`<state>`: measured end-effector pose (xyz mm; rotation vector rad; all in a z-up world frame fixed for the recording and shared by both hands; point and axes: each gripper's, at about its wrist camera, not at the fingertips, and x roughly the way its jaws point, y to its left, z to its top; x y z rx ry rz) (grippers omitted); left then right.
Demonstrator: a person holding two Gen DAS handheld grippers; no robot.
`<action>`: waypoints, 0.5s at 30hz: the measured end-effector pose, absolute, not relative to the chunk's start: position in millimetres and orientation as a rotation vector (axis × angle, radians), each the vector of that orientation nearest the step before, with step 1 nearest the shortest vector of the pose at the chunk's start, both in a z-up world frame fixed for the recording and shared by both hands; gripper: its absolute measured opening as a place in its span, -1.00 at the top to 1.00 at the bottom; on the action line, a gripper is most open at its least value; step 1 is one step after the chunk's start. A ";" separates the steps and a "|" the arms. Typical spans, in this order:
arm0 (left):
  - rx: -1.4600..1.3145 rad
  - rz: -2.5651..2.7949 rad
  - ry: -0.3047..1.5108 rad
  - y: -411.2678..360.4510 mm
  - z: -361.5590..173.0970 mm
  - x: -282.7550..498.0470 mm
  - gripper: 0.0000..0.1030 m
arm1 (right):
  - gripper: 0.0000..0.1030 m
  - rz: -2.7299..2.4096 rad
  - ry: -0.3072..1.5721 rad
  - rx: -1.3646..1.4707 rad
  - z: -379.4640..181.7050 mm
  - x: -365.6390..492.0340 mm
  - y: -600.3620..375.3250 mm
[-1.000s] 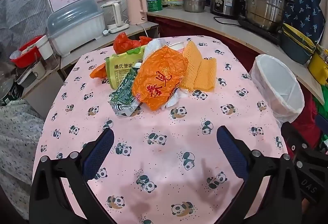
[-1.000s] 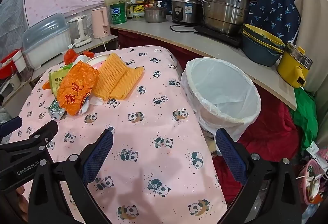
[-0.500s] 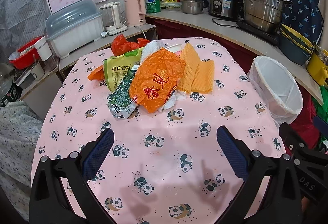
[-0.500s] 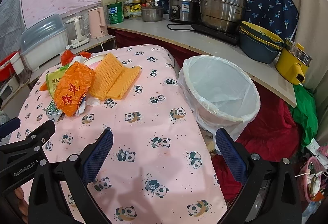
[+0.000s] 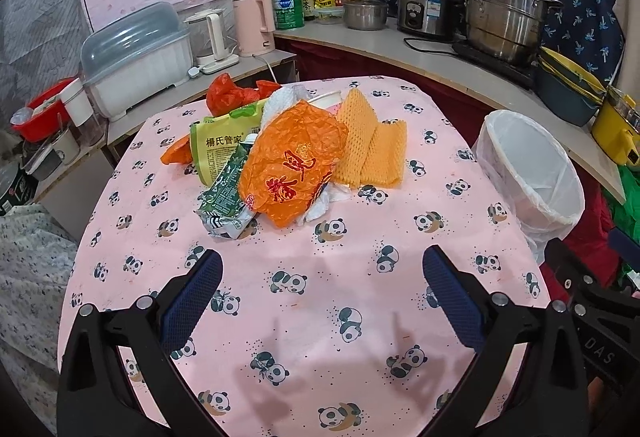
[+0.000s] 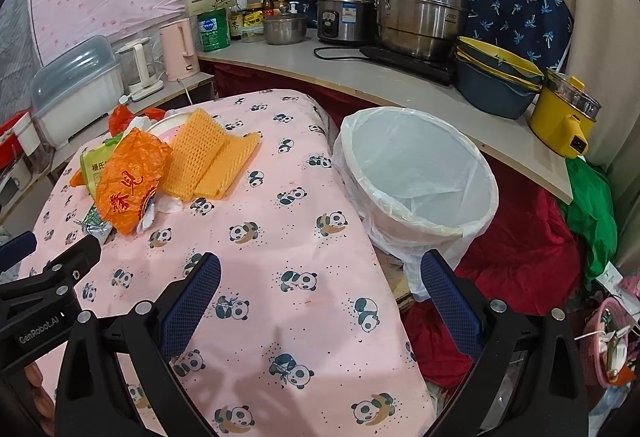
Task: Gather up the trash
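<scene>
A heap of trash lies on the pink panda tablecloth (image 5: 320, 301): an orange printed bag (image 5: 292, 165) on top, yellow foam netting (image 5: 372, 145) to its right, a green snack packet (image 5: 224, 149), a crumpled green-silver wrapper (image 5: 226, 201) and a red bag (image 5: 228, 95) behind. A white-lined bin (image 5: 532, 173) (image 6: 420, 173) stands off the table's right edge. My left gripper (image 5: 322, 301) hangs open over the near cloth, short of the heap. My right gripper (image 6: 320, 301) is open too, above the table's right edge near the bin.
A curved counter (image 6: 400, 77) behind holds a steel steamer pot (image 6: 420, 17), rice cooker (image 6: 344, 13), pink kettle (image 5: 256, 23) and yellow pot (image 6: 568, 117). A covered dish rack (image 5: 136, 53) sits at left. Red and green cloths (image 6: 532, 245) lie below the bin.
Both grippers have pulled back and risen slightly, so the heap and the bin look a little farther away. Both stay open, and nothing on the table moved.
</scene>
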<state>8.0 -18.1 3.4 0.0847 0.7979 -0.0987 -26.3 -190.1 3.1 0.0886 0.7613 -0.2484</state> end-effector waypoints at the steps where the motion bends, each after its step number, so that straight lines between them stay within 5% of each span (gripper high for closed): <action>1: 0.085 -0.101 0.798 -18.9 3.5 8.2 -0.85 | -0.87 -0.250 0.761 0.089 3.5 -26.8 -190.8; 15: 0.104 -0.138 0.806 -35.3 4.0 6.6 -0.85 | -0.87 -0.274 0.761 0.109 4.7 -36.4 -204.4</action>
